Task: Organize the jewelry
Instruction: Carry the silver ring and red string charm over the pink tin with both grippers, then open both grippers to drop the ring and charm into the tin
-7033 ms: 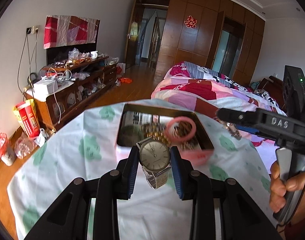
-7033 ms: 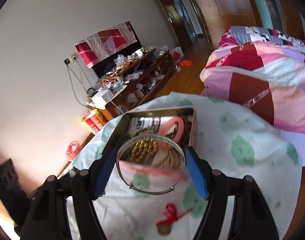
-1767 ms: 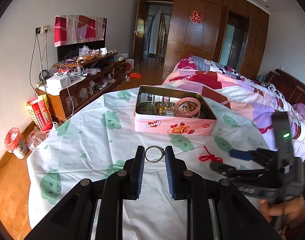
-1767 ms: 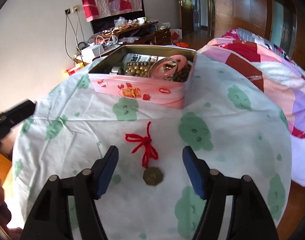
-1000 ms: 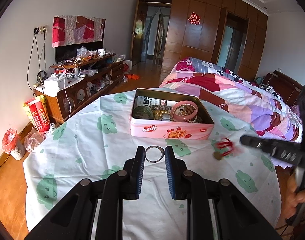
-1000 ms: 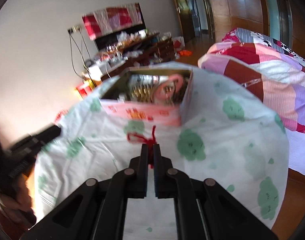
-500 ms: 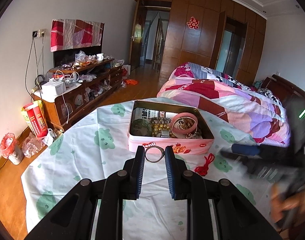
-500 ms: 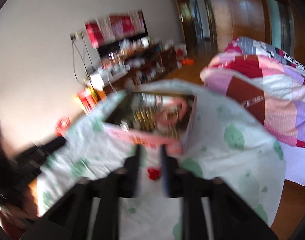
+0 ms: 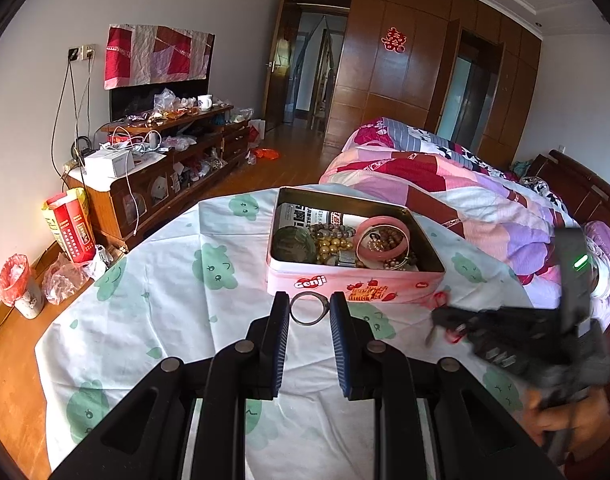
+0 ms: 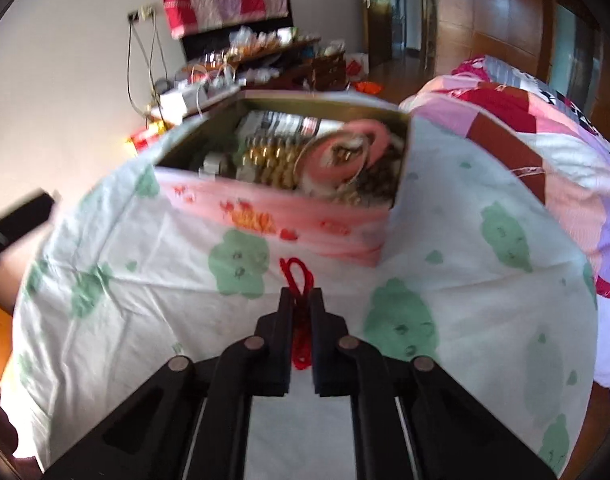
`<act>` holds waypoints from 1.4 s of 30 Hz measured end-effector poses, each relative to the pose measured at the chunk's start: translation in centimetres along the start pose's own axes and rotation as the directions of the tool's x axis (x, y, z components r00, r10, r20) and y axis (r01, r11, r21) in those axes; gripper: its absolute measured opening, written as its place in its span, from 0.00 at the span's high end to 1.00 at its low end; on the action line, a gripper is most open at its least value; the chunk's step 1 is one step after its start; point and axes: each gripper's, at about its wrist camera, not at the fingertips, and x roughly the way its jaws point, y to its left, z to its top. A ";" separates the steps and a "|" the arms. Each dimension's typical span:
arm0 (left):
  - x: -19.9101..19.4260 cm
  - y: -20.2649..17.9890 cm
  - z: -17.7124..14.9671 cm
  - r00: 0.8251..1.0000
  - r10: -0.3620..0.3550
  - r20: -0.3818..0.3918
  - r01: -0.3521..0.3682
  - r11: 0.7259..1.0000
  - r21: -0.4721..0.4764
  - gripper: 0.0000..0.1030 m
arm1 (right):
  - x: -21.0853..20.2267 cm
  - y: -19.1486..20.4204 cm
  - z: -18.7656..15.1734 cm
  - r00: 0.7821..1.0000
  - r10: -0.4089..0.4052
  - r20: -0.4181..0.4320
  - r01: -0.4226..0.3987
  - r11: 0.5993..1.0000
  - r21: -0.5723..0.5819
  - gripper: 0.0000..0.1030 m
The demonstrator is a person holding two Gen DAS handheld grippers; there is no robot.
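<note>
Left tool (image 9: 310, 312): clamped on a silver ring (image 9: 308, 309), which stands upright between the blue-edged pads, just in front of the near wall of the pink tin (image 9: 355, 285). Right tool (image 10: 301, 300): jaws have just been closing and now stand nearly together, gripping a red cord (image 10: 299, 280); the cord's loop sticks out past the fingertips toward the tin (image 10: 273, 210) and the remainder runs back between the pads (whether a pendant hangs from it cannot be told). In the left wrist view the right tool (image 9: 439, 320) is blurred, sitting low by the tin's near right corner, held by a hand (image 9: 565, 424) at the lower right edge. The tin sits open on the table (image 9: 165, 300), which is covered with a white cloth printed with green figures. Inside the tin: a pink bangle (image 9: 383, 236) toward the right, gold beads (image 9: 337, 245) at centre, a dark green round item (image 9: 293, 244) toward the left. A bed (image 9: 445, 184) with a patchwork quilt lies beyond the tin to the right; a cluttered wooden cabinet (image 9: 165, 168) stands beyond the tin to the left.
</note>
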 end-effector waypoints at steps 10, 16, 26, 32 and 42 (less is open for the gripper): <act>1.4 -0.6 2.3 0.999 -0.020 0.028 0.019 1.000 0.015 0.80 | -6.0 -0.7 5.3 0.977 0.116 0.178 -0.131 0.988 0.077 0.91; 3.2 -1.2 5.0 0.996 -0.037 0.084 0.034 0.999 0.035 0.80 | -5.2 -0.5 8.5 0.963 0.115 0.244 -0.141 0.985 0.095 0.91; 9.8 -1.2 6.7 0.996 -0.073 0.057 0.072 0.997 0.013 0.80 | 1.5 -2.1 10.4 0.978 0.081 0.190 -0.115 0.977 0.177 0.91; 12.8 -1.5 6.4 1.000 -0.023 -0.004 0.023 0.999 0.025 0.80 | 5.2 -2.8 10.0 0.985 0.096 0.143 -0.125 0.969 0.215 0.91; 14.2 -1.3 5.8 0.997 0.058 -0.042 -0.057 0.998 0.027 0.36 | 4.6 -2.6 9.0 0.969 0.075 0.236 -0.123 0.973 0.197 0.24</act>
